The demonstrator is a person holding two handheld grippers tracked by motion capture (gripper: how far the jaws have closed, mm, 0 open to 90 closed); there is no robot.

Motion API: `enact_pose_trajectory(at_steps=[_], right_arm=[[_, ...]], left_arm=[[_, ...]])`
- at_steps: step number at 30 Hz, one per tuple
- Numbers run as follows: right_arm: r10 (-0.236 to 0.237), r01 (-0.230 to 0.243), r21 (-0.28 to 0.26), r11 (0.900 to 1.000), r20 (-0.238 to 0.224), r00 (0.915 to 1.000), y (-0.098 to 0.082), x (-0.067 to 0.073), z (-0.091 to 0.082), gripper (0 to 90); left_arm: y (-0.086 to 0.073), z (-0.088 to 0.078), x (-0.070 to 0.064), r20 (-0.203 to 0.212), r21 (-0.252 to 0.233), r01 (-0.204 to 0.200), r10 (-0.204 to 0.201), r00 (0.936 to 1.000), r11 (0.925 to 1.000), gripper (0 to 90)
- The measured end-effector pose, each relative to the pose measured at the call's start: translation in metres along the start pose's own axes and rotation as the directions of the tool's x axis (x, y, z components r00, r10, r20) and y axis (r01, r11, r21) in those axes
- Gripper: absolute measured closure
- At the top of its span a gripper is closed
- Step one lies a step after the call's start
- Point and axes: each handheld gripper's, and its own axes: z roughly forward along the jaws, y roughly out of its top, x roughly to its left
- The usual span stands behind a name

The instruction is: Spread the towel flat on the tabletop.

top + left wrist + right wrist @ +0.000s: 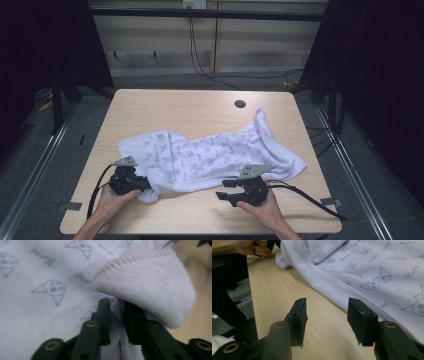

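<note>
Left tool (116, 312) clamps the white printed terry towel's (210, 155) folded corner, anchoring it near the tabletop's (200, 107) front edge; right tool (327, 320) gapes, ready for the hem.

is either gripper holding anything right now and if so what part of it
The left gripper is shut on the towel, pinching its stitched edge at the near-left corner. The right gripper is open beside the towel's hem, holding nothing.

Soft overhead light, dark surroundings, blurred close-ups.
</note>
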Motion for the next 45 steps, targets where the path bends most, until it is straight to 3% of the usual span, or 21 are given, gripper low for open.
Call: enact_pose_trajectory(at_steps=[3, 7, 13, 16, 19, 21, 24, 28, 30, 33, 35, 37, 38, 40, 41, 42, 45], right_arm=[[0.008, -0.008, -0.018, 1.0, 0.021, 0.9998, -0.004, -0.003, -0.012, 49.6], [0.042, -0.039, -0.041, 0.998, 0.066, 0.997, -0.016, -0.011, -0.035, 49.4], [0.111, -0.099, -0.082, 0.992, 0.16, 0.9809, -0.045, -0.012, -0.072, 52.1], [0.137, -0.121, -0.099, 0.988, 0.173, 0.9755, -0.054, -0.007, -0.082, 50.8], [0.142, -0.129, -0.091, 0.987, 0.148, 0.9787, -0.053, -0.002, -0.077, 45.9], [0.143, -0.134, -0.08, 0.988, 0.129, 0.9812, -0.048, 0.0, -0.068, 42.6], [0.123, -0.117, -0.077, 0.99, 0.079, 0.9893, -0.035, 0.006, -0.05, 40.1], [0.075, -0.074, -0.087, 0.993, 0.011, 0.9971, -0.012, 0.016, -0.028, 37.8], [0.062, -0.063, -0.087, 0.994, -0.014, 0.998, -0.003, 0.019, -0.019, 36.7], [0.049, -0.054, -0.092, 0.994, -0.053, 0.9974, 0.007, 0.024, -0.006, 35.9], [0.032, -0.039, -0.096, 0.995, -0.071, 0.997, 0.013, 0.031, 0.0, 35.9], [0.018, -0.025, -0.082, 0.996, -0.082, 0.9964, 0.015, 0.034, 0.006, 36.0], [0.018, -0.024, -0.067, 0.997, -0.089, 0.9958, 0.015, 0.035, 0.011, 38.1], [-0.023, 0.022, -0.031, 0.999, -0.045, 0.9987, 0.012, 0.035, 0.018, 66.2], [-0.023, 0.022, -0.022, 0.999, -0.028, 0.9994, 0.01, 0.033, 0.019, 73.0], [-0.007, 0.007, -0.026, 1.0, -0.011, 0.9999, 0.009, 0.029, 0.016, 78.4], [0.055, -0.052, -0.082, 0.995, 0.04, 0.9977, 0.007, 0.008, -0.005, 80.2]], left_arm=[[0.001, 0.005, -0.013, -0.009, 0.017, -0.039, 0.04, 0.9992, 0.9991, 81.5], [0.002, 0.016, -0.036, 0.009, 0.044, -0.078, 0.078, 0.9969, 0.996, 83.4], [0.011, 0.04, -0.067, 0.04, 0.048, -0.124, 0.122, 0.9917, 0.9911, 84.9], [0.016, 0.054, -0.079, 0.068, 0.044, -0.131, 0.128, 0.9895, 0.9904, 84.9], [0.022, 0.07, -0.095, 0.109, 0.045, -0.141, 0.136, 0.9847, 0.9889, 84.2], [0.025, 0.076, -0.103, 0.136, 0.038, -0.164, 0.158, 0.9781, 0.9857, 81.6], [0.027, 0.063, -0.109, 0.175, -0.021, -0.184, 0.185, 0.967, 0.9826, 73.5], [0.023, 0.03, -0.091, 0.161, -0.098, -0.133, 0.147, 0.9759, 0.9863, 64.9], [0.021, 0.015, -0.076, 0.108, -0.133, -0.103, 0.118, 0.9871, 0.9858, 63.9], [0.022, 0.0, -0.051, 0.024, -0.158, -0.084, 0.089, 0.9958, 0.9839, 63.1], [0.021, -0.004, -0.03, -0.038, -0.155, -0.057, 0.052, 0.9979, 0.9863, 62.4], [0.018, -0.001, -0.013, -0.1, -0.118, -0.045, 0.033, 0.9945, 0.992, 61.3], [0.016, 0.001, -0.004, -0.119, -0.093, -0.02, 0.009, 0.9928, 0.9955, 60.9], [0.014, 0.004, 0.002, -0.129, -0.062, -0.01, 0.002, 0.9917, 0.998, 60.4], [0.014, 0.005, 0.002, -0.137, -0.055, -0.013, 0.006, 0.9906, 0.9984, 59.9], [0.014, 0.005, 0.001, -0.132, -0.054, -0.018, 0.011, 0.9912, 0.9984, 59.8], [0.015, 0.009, 0.0, -0.136, -0.037, -0.028, 0.022, 0.9904, 0.9989, 59.9]])
